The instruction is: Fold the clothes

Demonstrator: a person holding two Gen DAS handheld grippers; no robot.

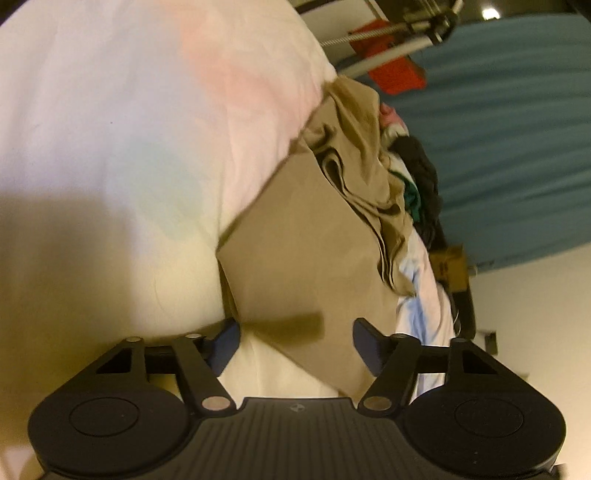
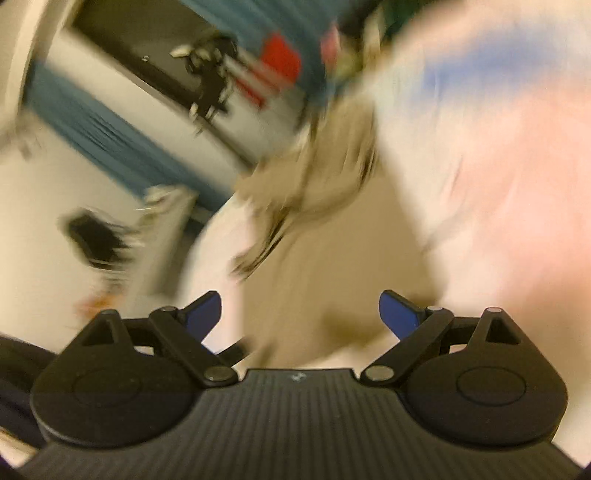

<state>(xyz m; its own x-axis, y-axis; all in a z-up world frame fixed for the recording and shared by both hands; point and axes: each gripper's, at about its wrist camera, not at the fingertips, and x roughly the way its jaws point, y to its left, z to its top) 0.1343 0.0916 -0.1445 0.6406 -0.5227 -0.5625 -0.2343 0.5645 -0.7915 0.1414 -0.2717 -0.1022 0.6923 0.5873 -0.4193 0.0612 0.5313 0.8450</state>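
Observation:
A tan garment (image 1: 306, 236) lies on the pale bedsheet (image 1: 110, 147), flat near me and bunched in folds at its far end (image 1: 362, 155). My left gripper (image 1: 297, 341) is open and empty, its blue fingertips (image 1: 229, 339) straddling the garment's near corner just above it. In the blurred right wrist view the same tan garment (image 2: 325, 266) lies ahead, bunched at the far end (image 2: 314, 177). My right gripper (image 2: 301, 314) is open and empty above the garment's near part.
A heap of other clothes, black, green and pink (image 1: 417, 173), lies beyond the tan garment. A light blue and white cloth (image 1: 421, 295) lies beside it. A teal curtain (image 1: 517, 147), a red item (image 1: 391, 62) and a metal rack (image 1: 406, 26) stand behind.

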